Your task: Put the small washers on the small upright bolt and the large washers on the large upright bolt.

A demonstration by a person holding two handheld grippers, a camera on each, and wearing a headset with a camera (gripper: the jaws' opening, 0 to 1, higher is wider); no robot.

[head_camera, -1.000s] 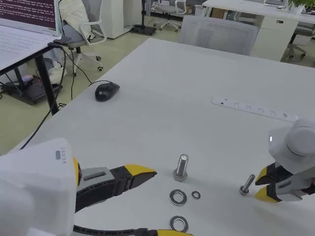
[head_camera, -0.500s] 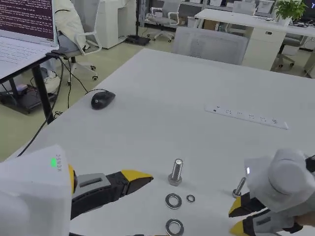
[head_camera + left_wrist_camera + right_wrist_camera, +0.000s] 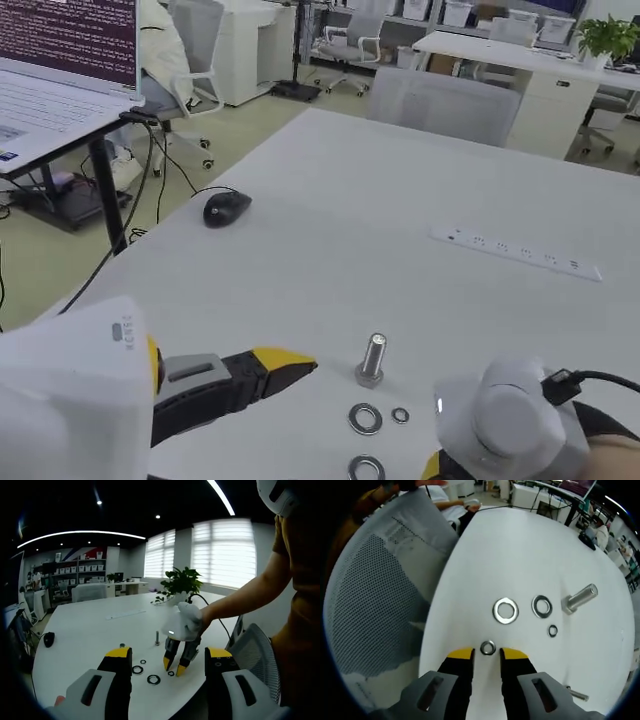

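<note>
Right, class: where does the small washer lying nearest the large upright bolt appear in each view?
Head view: the small washer lies at lower centre, just right of a large washer.
Left gripper view: the small washer is low, left of centre, just up and right of that large washer.
Right gripper view: the small washer is right of centre, just below that large washer.
Shared landmark: the large washer beside it.

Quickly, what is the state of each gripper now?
Left gripper: open, holding nothing.
Right gripper: open, a small washer lying between its jaws.
</note>
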